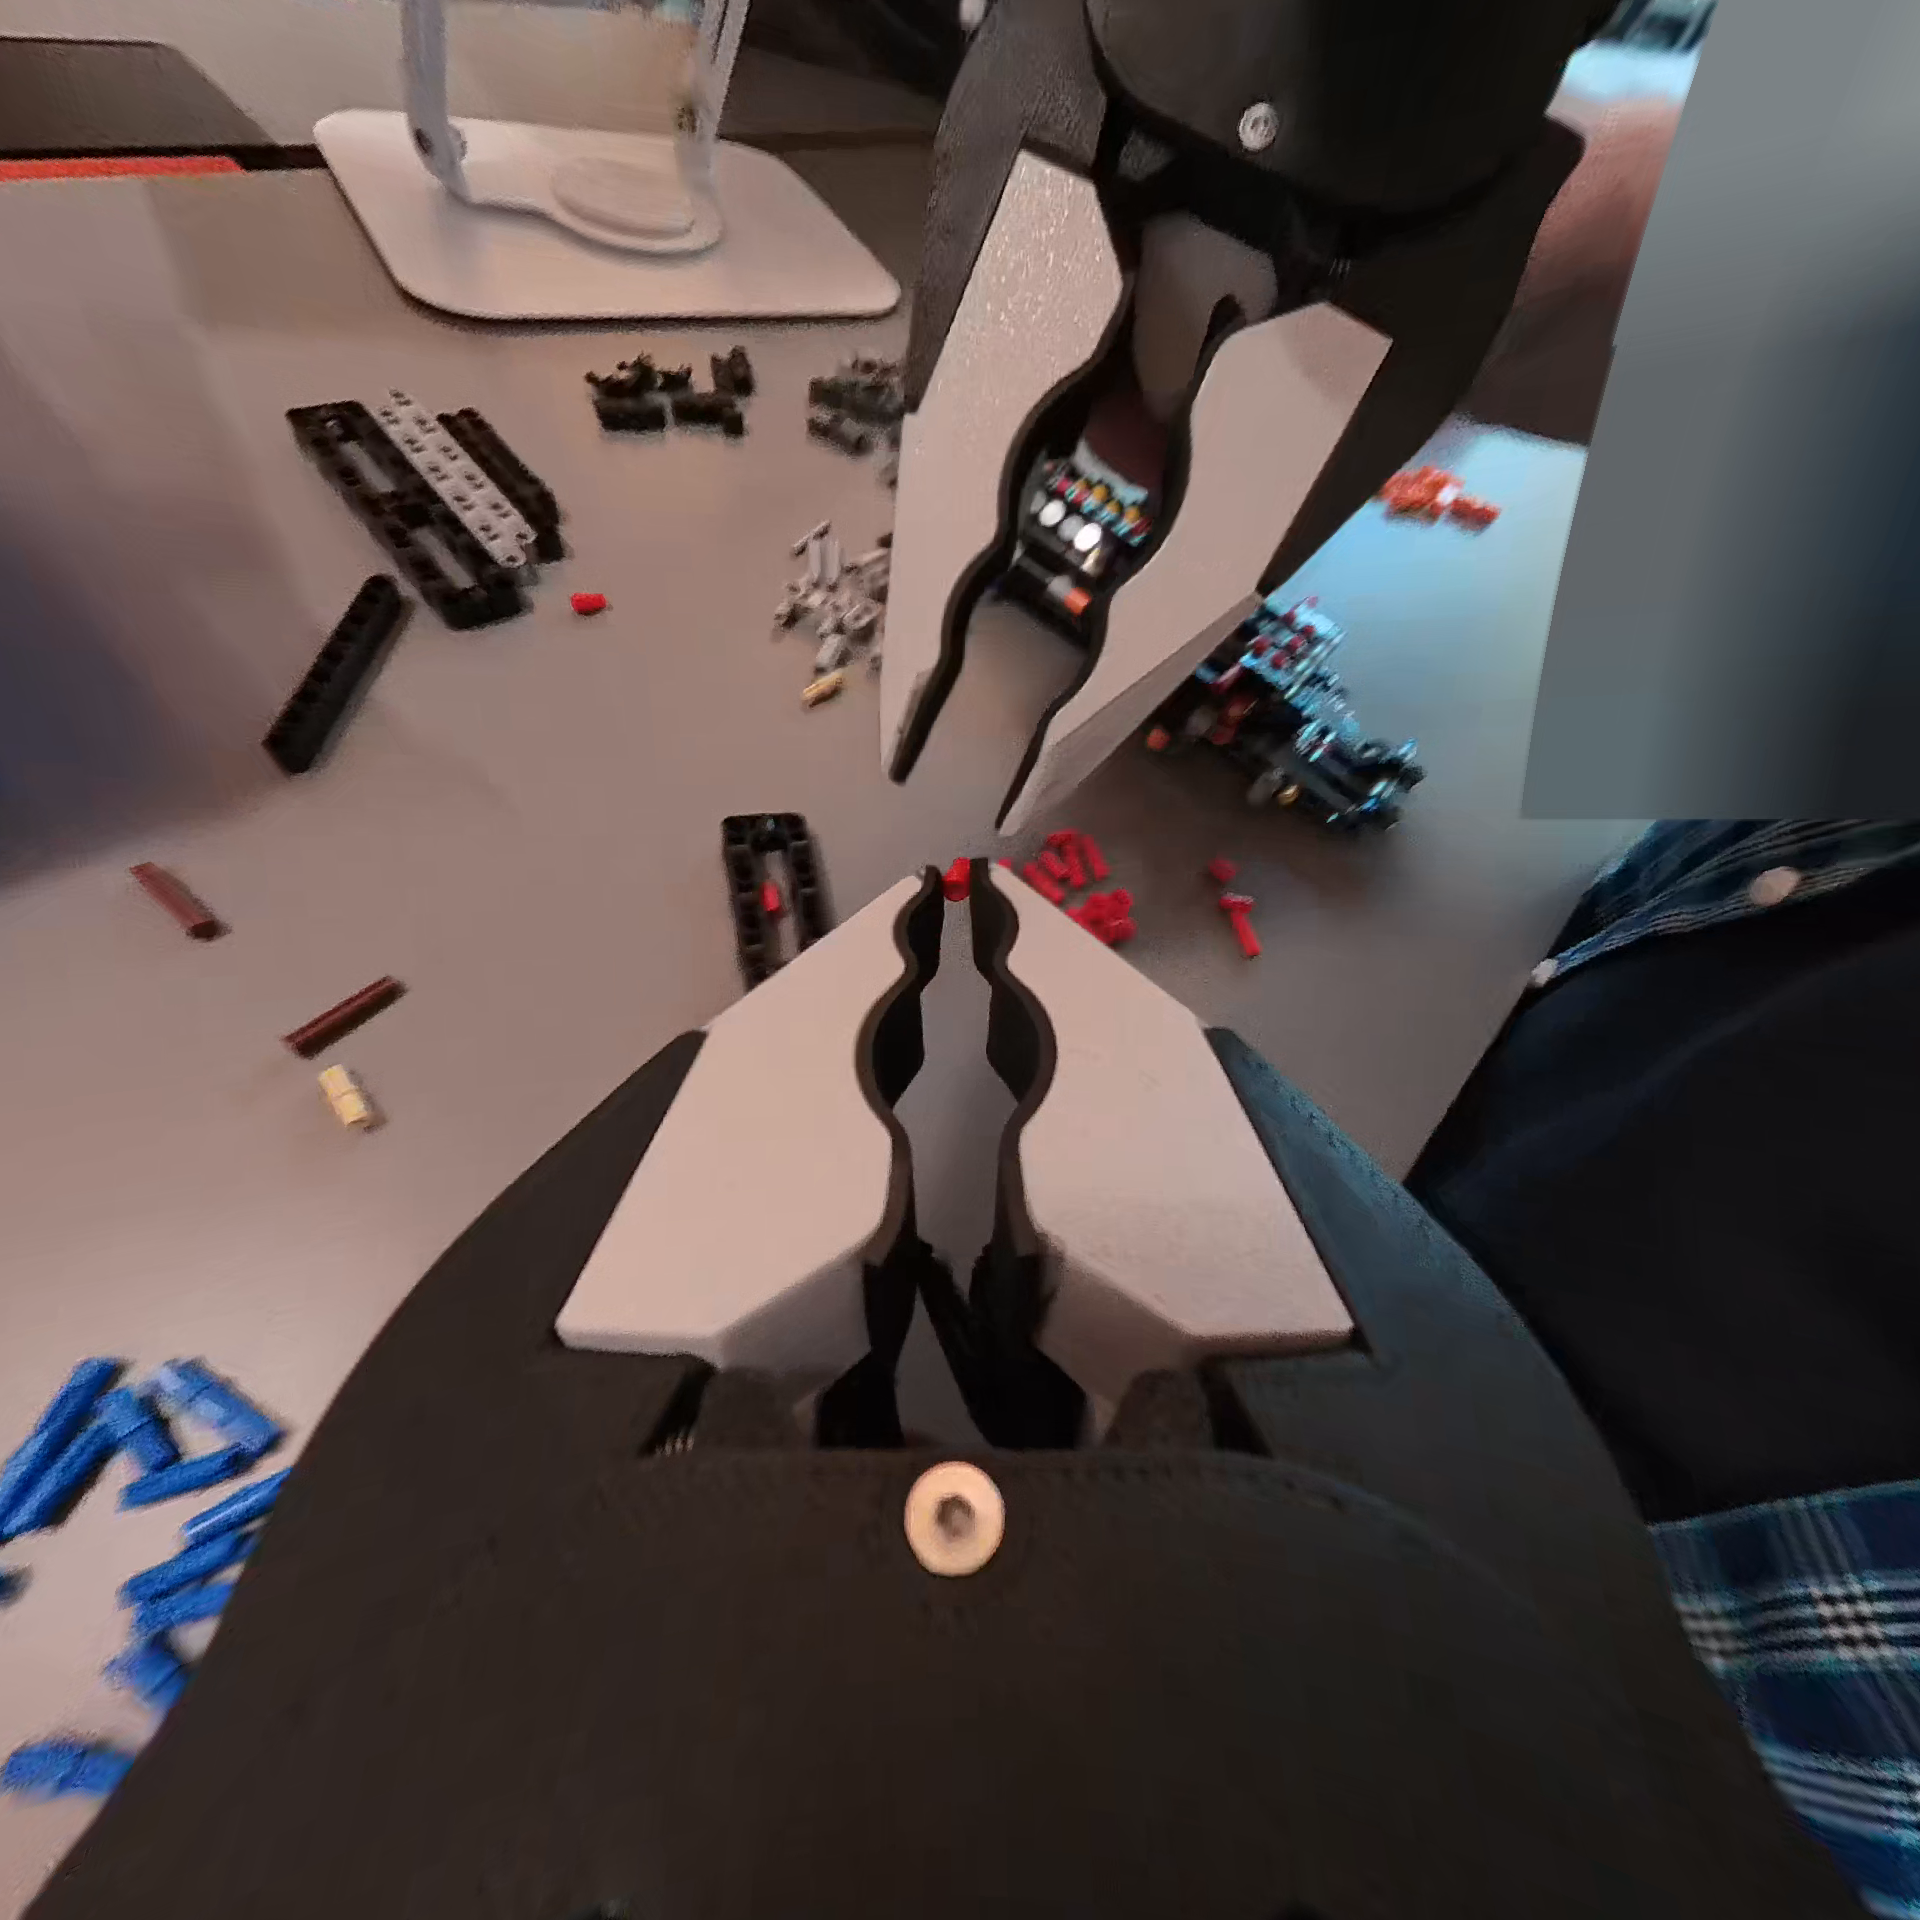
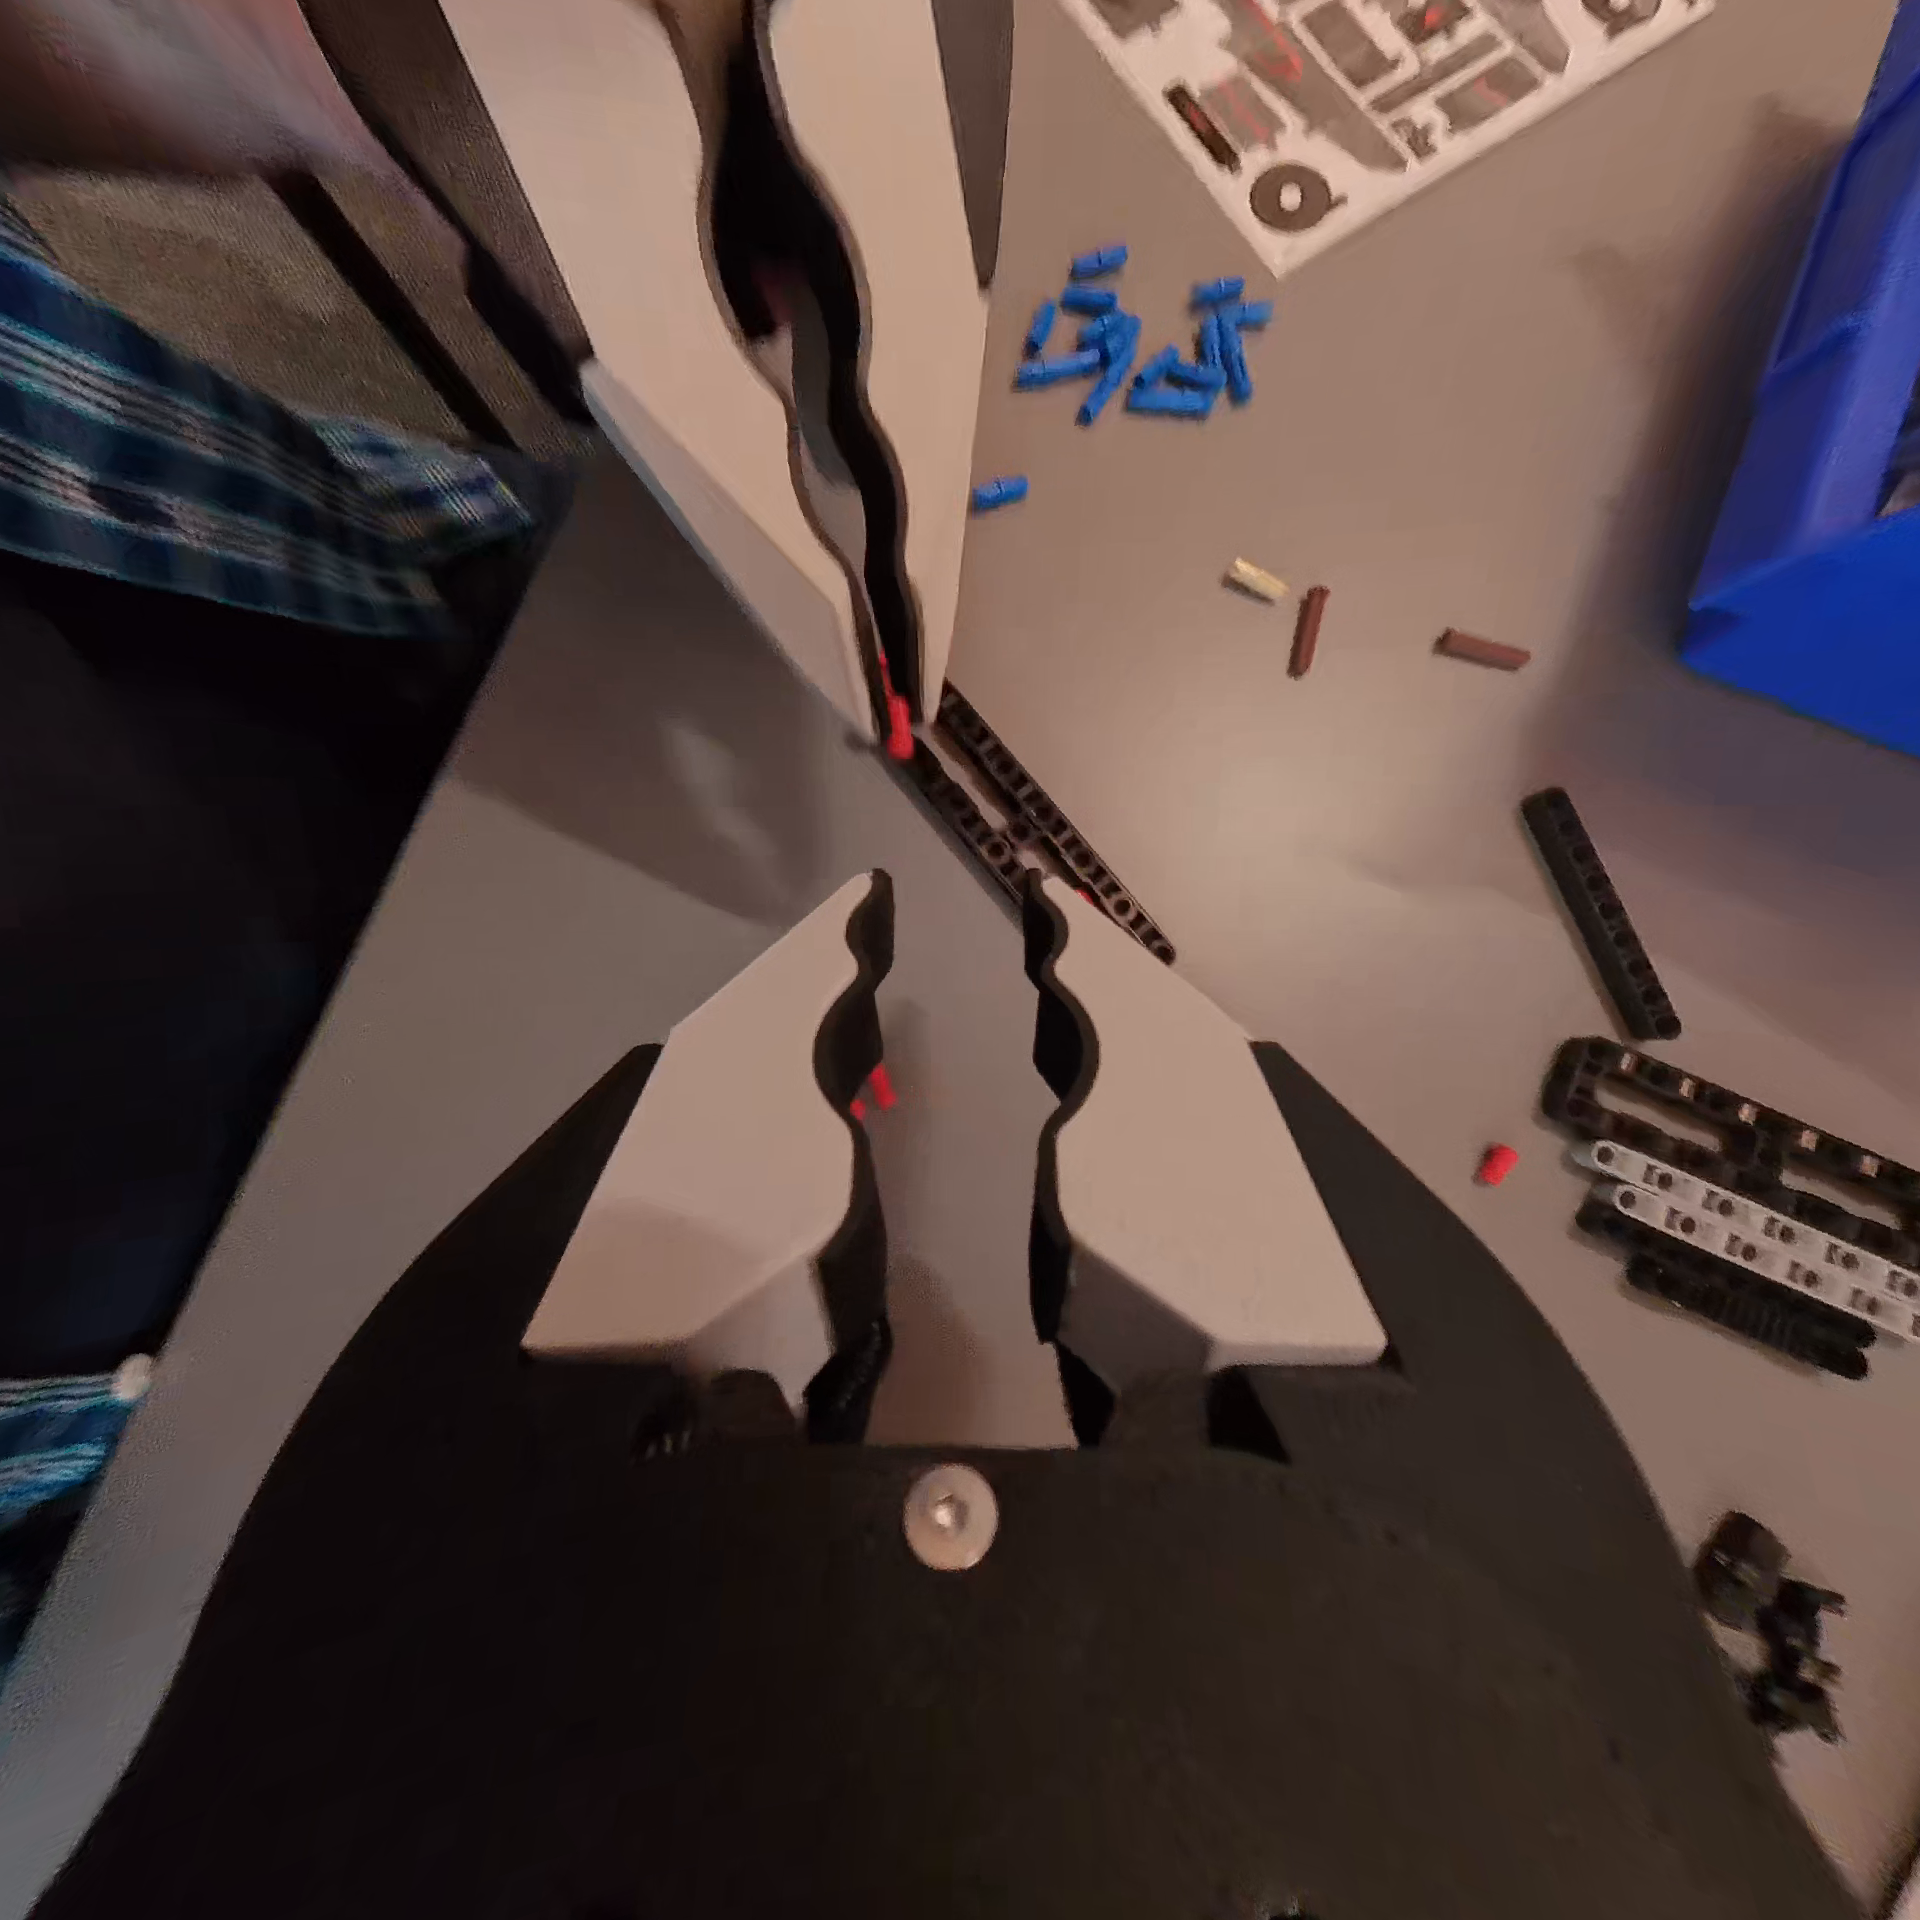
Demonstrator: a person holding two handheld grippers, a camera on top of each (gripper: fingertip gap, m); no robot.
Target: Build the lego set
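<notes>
My left gripper (image 1: 956,883) is shut on a small red pin (image 1: 956,876) and holds it just above the table. A small black frame (image 1: 774,894) with a red pin in it lies just left of its tips. In the right wrist view the left gripper (image 2: 894,727) comes down from the top with the red pin (image 2: 897,722) at the end of that black frame (image 2: 1039,831). My right gripper (image 2: 958,881) is open and empty, tips just short of the frame. It also shows in the left wrist view (image 1: 951,798), pointing down at the left tips.
A pile of red pins (image 1: 1081,883) lies right of the left tips. A black and grey frame assembly (image 2: 1745,1195), a long black beam (image 2: 1600,925), blue pins (image 2: 1143,343), brown axles (image 2: 1307,631), a part-built model (image 1: 1299,707), a monitor stand (image 1: 582,208) and a printed sheet (image 2: 1382,104) share the table. The grippers are tip to tip, or close to it. The right tips stand about 15 cm off the long black beam (image 2: 1600,925). Seen from the left wrist view (image 1: 351,658) as well.
</notes>
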